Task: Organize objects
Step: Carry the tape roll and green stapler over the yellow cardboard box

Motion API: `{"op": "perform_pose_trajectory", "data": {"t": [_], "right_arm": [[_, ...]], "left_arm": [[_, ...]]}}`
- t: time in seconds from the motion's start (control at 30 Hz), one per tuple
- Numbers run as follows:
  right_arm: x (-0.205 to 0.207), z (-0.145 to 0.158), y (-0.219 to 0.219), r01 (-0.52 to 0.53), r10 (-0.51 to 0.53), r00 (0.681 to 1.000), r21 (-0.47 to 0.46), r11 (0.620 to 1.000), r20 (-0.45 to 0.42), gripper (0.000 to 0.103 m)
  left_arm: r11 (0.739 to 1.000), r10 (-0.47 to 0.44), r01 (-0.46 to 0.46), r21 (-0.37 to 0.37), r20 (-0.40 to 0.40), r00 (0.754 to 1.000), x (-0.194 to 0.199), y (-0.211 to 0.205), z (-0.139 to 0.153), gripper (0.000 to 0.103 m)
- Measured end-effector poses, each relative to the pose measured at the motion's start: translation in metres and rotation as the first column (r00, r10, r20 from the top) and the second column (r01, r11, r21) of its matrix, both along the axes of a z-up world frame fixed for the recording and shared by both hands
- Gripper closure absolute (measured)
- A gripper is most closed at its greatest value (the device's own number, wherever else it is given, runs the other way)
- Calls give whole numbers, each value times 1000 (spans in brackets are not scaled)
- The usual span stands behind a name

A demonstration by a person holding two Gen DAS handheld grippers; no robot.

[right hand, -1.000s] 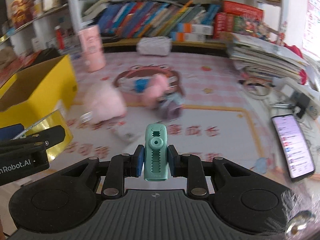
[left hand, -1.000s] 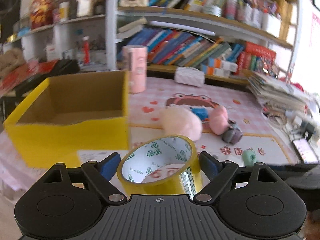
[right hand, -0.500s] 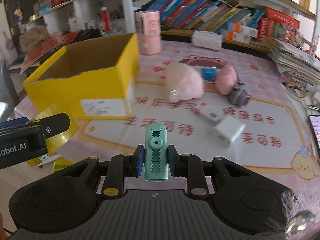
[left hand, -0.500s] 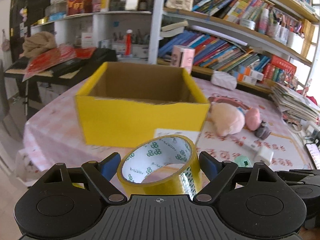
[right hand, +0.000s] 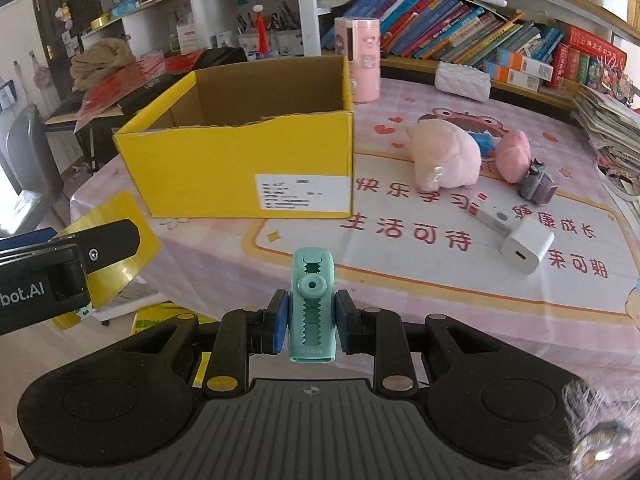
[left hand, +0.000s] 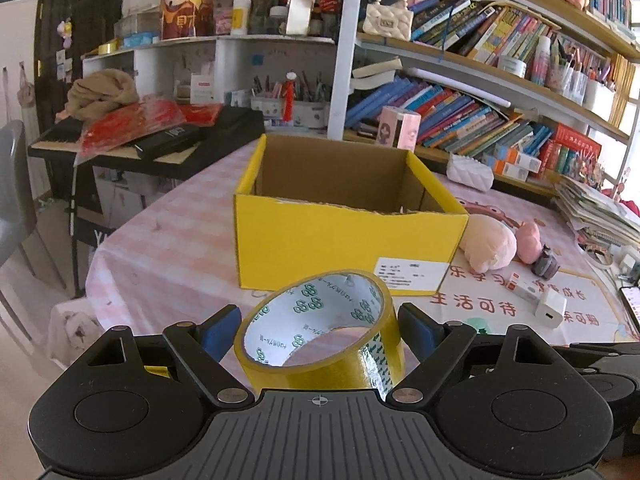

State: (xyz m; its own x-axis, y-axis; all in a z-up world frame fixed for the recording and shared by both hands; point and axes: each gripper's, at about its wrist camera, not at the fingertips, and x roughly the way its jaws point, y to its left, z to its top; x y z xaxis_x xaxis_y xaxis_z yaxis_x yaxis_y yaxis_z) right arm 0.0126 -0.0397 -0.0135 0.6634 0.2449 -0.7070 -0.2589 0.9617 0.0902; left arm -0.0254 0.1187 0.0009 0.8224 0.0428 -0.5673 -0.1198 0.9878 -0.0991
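L gripper (left hand: 320, 326) is clamped wide on a yellow tape roll (left hand: 320, 332), pads pressing the roll's outer sides w/ the hole facing up and fwd. That grip probably suits a ring shape: squeeze across the widest part so it can't roll out. R gripper (right hand: 312, 330) is pinched nearly together on a small teal clip-like gadget (right hand: 312, 304), held upright by its narrow sides, blue pads touching both flanks, so a thin item gets a tight narrow hold. Both are carried in the air at the near side of the pink checked table (left hand: 168, 248), facing the yellow box (left hand: 344, 232), which sits open-topped and looks empty as far as can be seen; likely it's the drop spot, so both loads are prob. meant for it. Still out on the mat to the box's right: pink plush (right hand: 444, 160), a smaller pink plush (right hand: 514, 156), grey-purple toy (right hand: 536, 186), white charger (right hand: 526, 250) and a small white box (right hand: 494, 216) touching it. Judged progress: early, nothing visibly binned yet. Next move needs lifting over the box's front wall before letting go.
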Motion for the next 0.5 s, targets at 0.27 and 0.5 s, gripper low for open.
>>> {"op": "perform_pose_trajectory", "data": {"t": [0.27,0.5], "right_arm": [[-3,4,16,-5,5,1000,-14,1000,15,80],[-4,9,24,-2,3,1000,-22,1000,29,80]], "left_arm": [[1000,-14,14,-1,26,1000,-1,12,4,17],[1000,-29,29,-2,45,999,-1,16,9,17]]}}
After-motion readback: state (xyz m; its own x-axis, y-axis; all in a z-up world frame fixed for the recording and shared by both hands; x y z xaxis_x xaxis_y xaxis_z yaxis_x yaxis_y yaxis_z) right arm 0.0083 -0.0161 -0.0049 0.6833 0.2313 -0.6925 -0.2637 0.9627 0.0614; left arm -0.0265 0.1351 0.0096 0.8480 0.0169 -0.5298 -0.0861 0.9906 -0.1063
